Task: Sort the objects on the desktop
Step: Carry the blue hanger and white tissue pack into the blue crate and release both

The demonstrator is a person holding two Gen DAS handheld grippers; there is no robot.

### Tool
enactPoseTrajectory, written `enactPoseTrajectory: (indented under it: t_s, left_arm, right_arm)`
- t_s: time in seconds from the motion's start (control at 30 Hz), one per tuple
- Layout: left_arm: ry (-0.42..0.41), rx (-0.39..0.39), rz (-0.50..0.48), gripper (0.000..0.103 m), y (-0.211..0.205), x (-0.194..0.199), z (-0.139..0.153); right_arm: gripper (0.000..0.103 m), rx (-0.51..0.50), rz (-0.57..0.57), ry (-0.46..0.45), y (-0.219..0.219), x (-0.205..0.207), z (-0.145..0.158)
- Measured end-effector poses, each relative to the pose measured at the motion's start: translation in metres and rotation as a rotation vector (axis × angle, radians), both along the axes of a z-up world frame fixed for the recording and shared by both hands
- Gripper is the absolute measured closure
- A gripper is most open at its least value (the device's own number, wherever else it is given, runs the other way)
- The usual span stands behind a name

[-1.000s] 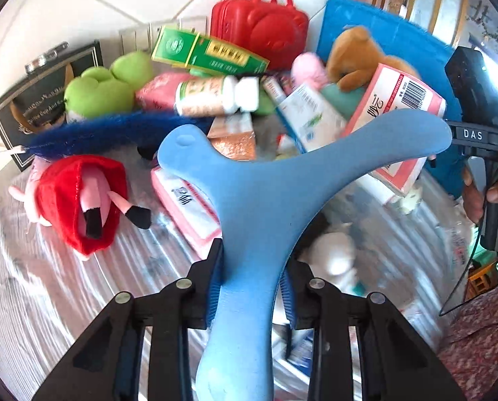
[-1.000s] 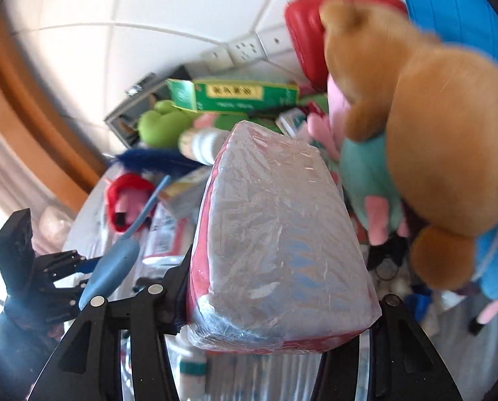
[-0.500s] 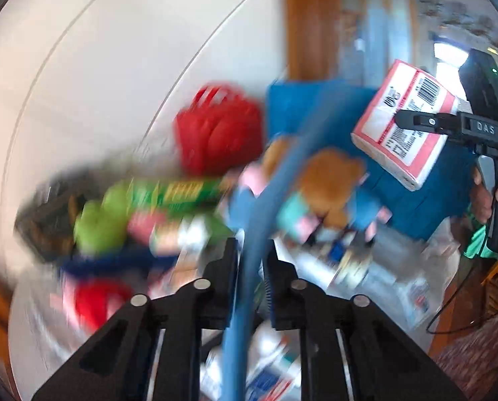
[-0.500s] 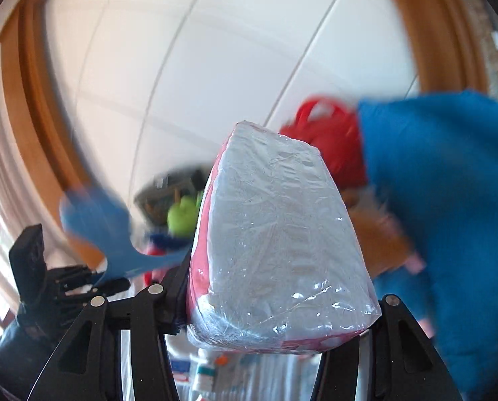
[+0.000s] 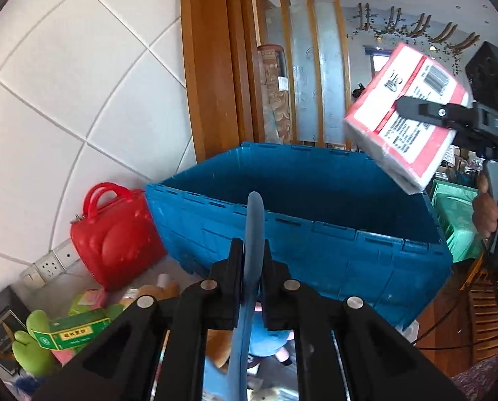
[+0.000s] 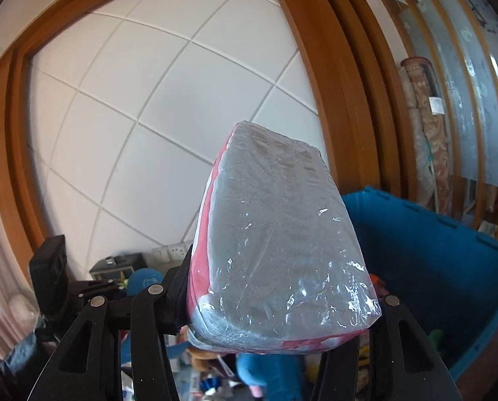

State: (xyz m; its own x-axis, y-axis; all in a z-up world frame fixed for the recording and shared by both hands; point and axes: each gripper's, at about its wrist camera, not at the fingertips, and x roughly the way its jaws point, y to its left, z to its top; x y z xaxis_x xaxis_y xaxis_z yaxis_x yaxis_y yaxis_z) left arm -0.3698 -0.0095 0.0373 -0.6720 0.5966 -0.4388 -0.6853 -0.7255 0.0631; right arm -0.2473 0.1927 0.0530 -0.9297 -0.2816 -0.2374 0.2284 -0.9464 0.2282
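Black tool (image 5: 253,260) (silver screws), "DAS" mark.

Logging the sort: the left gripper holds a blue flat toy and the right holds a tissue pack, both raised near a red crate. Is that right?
Not quite: the crate is blue, as the left wrist view shows; the red thing beside it is a small case. The rest stands: the left gripper holds the blue toy, the right gripper the tissue pack.

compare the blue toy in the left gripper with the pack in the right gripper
The blue toy is thin, flat and plain blue, seen edge-on; the tissue pack is a thick block, red and white, wrapped in clear film. Both are held raised near the blue crate.
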Motion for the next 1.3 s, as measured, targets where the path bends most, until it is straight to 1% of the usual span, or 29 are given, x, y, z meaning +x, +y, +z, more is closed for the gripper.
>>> enactPoseTrajectory:
  t_s: [0.07, 0.13, 0.23, 0.33, 0.4, 0.47, 0.6, 0.7, 0.8, 0.87, 0.9, 0.93, 0.97, 1.0, 1.03, 1.07, 1.1, 1.13, 1.17, 1.2, 1.23, 1.3]
  left_arm:
    - [0.003, -0.009, 0.010, 0.094, 0.013, 0.002, 0.005]
    - [0.015, -0.009, 0.016, 0.095, 0.017, 0.006, 0.012]
    - [0.006, 0.010, 0.021, 0.095, 0.015, 0.011, 0.023]
    - [0.018, -0.006, 0.056, 0.095, 0.010, 0.015, 0.032]
    - [0.027, -0.004, 0.062, 0.095, 0.012, 0.014, 0.045]
    - [0.060, -0.007, 0.053, 0.095, 0.019, 0.016, 0.062]
    - [0.154, -0.015, 0.013, 0.095, 0.049, 0.019, 0.107]
    - [0.239, -0.002, -0.030, 0.095, 0.079, 0.021, 0.151]
    - [0.285, -0.002, -0.059, 0.095, 0.113, 0.016, 0.183]
    - [0.288, -0.009, -0.065, 0.095, 0.141, 0.005, 0.189]
    - [0.285, -0.008, -0.056, 0.095, 0.155, -0.003, 0.187]
    - [0.278, -0.002, -0.045, 0.095, 0.165, -0.010, 0.186]
    - [0.266, 0.007, -0.031, 0.095, 0.176, -0.017, 0.181]
    - [0.253, 0.011, -0.013, 0.094, 0.188, -0.024, 0.176]
    - [0.238, 0.016, -0.005, 0.089, 0.197, -0.030, 0.170]
    - [0.219, 0.018, -0.004, 0.077, 0.205, -0.035, 0.164]
    - [0.199, 0.019, 0.003, 0.069, 0.213, -0.039, 0.158]
    - [0.186, 0.023, 0.020, 0.048, 0.218, -0.045, 0.152]
    - [0.180, 0.033, 0.046, 0.032, 0.222, -0.048, 0.146]
    - [0.177, 0.050, 0.067, 0.027, 0.223, -0.049, 0.141]
    - [0.174, 0.064, 0.081, 0.022, 0.224, -0.050, 0.137]
    - [0.161, 0.054, 0.114, 0.022, 0.226, -0.051, 0.127]
  right_arm:
    - [0.053, -0.005, 0.003, 0.003, 0.013, -0.004, 0.000]
    - [0.053, -0.039, 0.018, -0.007, 0.030, -0.007, 0.003]
    - [0.053, -0.049, 0.034, -0.006, 0.052, -0.004, 0.000]
    - [0.053, -0.061, 0.058, -0.003, 0.059, -0.004, 0.000]
    - [0.053, -0.061, 0.056, 0.002, 0.062, -0.004, 0.001]
    - [0.053, -0.081, 0.061, -0.002, 0.070, -0.008, 0.003]
    - [0.053, -0.084, 0.041, 0.010, 0.086, -0.010, 0.018]
    - [0.053, -0.108, 0.034, 0.002, 0.104, -0.014, 0.029]
    - [0.053, -0.109, 0.005, -0.022, 0.125, -0.020, 0.039]
    - [0.053, -0.102, -0.018, -0.074, 0.140, -0.031, 0.040]
    - [0.052, -0.108, -0.030, -0.105, 0.149, -0.040, 0.039]
    - [0.051, -0.093, -0.033, -0.141, 0.153, -0.050, 0.036]
    - [0.050, -0.085, -0.049, -0.167, 0.158, -0.059, 0.035]
    - [0.044, -0.087, -0.082, -0.195, 0.164, -0.069, 0.032]
    - [0.039, -0.086, -0.096, -0.216, 0.167, -0.075, 0.030]
    - [0.036, -0.085, -0.099, -0.253, 0.172, -0.084, 0.026]
    - [0.033, -0.099, -0.114, -0.270, 0.176, -0.089, 0.023]
    - [0.032, -0.109, -0.114, -0.271, 0.179, -0.089, 0.022]
    - [0.030, -0.114, -0.111, -0.268, 0.182, -0.089, 0.021]
    - [0.027, -0.113, -0.115, -0.265, 0.183, -0.088, 0.021]
    - [0.026, -0.113, -0.118, -0.256, 0.184, -0.085, 0.022]
    - [0.024, -0.124, -0.103, -0.244, 0.184, -0.077, 0.022]
